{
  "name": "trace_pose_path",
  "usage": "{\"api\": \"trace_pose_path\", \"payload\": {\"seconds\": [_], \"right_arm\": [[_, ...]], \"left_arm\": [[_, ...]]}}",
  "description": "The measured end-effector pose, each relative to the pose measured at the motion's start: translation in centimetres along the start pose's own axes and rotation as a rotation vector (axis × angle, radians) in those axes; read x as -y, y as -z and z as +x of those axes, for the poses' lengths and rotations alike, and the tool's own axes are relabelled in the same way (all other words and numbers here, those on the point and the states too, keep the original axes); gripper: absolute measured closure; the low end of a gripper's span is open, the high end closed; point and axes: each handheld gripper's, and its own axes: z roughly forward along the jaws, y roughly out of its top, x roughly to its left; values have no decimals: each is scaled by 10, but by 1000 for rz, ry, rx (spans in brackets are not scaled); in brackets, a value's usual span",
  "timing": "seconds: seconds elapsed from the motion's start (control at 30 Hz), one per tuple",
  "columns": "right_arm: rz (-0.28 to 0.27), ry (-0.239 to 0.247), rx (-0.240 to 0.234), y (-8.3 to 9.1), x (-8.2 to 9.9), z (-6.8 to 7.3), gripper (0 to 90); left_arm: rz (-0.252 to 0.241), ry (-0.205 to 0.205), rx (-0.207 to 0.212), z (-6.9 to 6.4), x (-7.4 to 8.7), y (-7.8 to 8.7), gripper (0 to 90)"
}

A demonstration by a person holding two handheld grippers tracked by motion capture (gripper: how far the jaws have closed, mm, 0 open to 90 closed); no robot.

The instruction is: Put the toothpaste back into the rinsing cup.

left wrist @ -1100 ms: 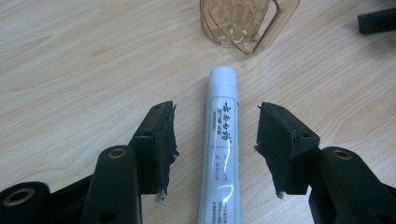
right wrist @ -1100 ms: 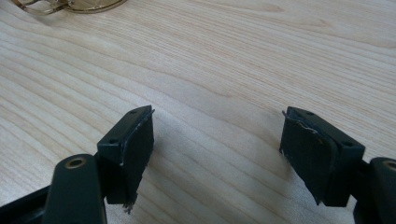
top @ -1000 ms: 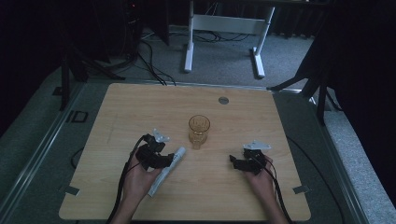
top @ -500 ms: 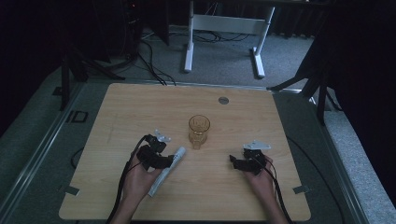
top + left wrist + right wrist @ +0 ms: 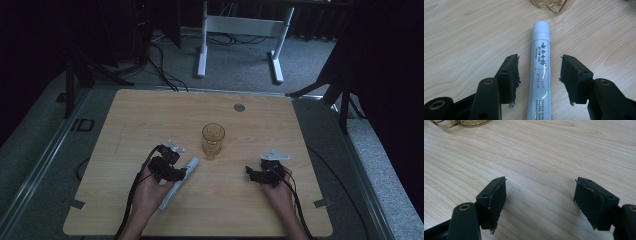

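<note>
Straddling the white tube point(image 5: 540, 70), your left claw point(image 5: 539, 75) has its jaws wide, a clear gap on each side of the tube; they have just been closing a little and the pads do not yet touch it. The tube lies flat on the bench point(image 5: 150, 115), left of centre toward the near edge, its cap end pointing at the amber glass point(image 5: 213, 139) standing mid-bench. Your right claw point(image 5: 540, 202) hangs wide open over bare wood near the right edge, holding nothing.

The tube's point(image 5: 540, 75) lower end runs off the frame; the amber cup point(image 5: 551, 5) is cropped above.
</note>
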Motion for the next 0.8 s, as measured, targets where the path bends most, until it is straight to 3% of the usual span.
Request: {"api": "trace_pose_path", "payload": {"seconds": [0.8], "right_arm": [[0, 0, 0, 0, 0, 0, 253]], "left_arm": [[64, -23, 7, -3, -1, -9, 486]]}}
